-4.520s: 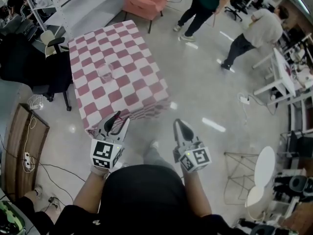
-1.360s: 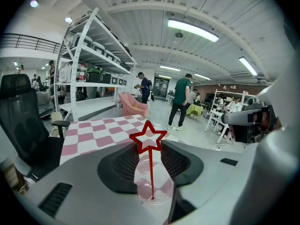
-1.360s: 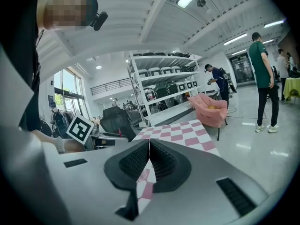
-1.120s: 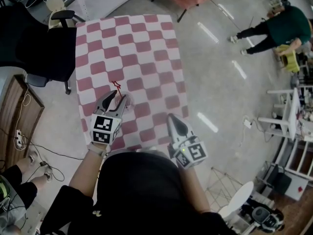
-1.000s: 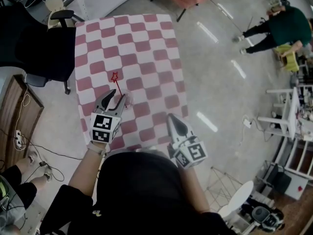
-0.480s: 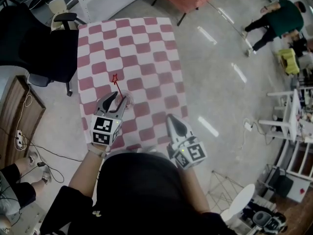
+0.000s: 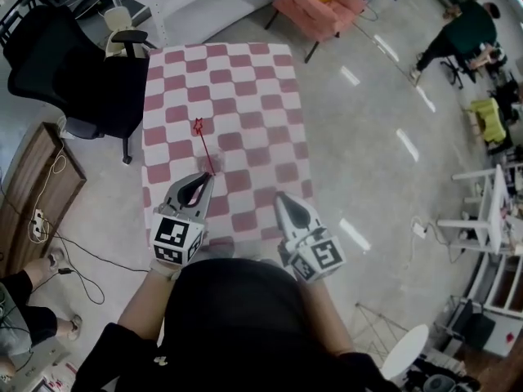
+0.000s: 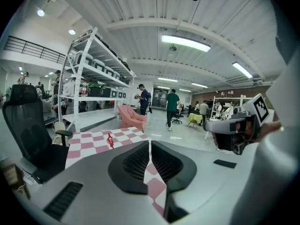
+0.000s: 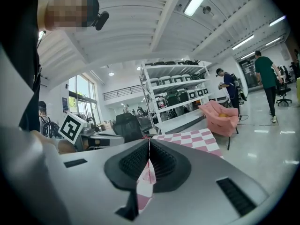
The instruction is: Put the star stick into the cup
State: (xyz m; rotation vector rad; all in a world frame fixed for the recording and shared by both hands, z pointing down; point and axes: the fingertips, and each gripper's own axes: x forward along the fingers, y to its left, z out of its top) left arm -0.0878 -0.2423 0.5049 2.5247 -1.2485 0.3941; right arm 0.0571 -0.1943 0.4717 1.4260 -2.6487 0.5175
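The red star stick (image 7: 203,145) stands tilted over the pink-and-white checkered table (image 7: 245,80), star end up and away from me. Its foot sits in the clear cup (image 7: 207,175), which barely shows. My left gripper (image 7: 201,183) sits just at the near side of the cup. Its jaws are closing and the pads stand together with nothing between them. In the left gripper view the red star (image 8: 110,139) shows beyond the left gripper (image 8: 149,149). My right gripper (image 7: 284,203) hangs shut and empty over the table's near right corner; in its own view the right gripper (image 9: 149,150) shows its pads touching.
A black office chair (image 7: 78,72) stands against the table's left side. A pink armchair (image 7: 320,2) is beyond the far end. A wooden board (image 7: 33,198) and cables lie on the floor at left. A person (image 7: 458,27) walks at far right.
The left jaws stood wide open by the cup half a second ago and are now together. The left gripper has drawn back a little toward me. The stick stays in the cup.
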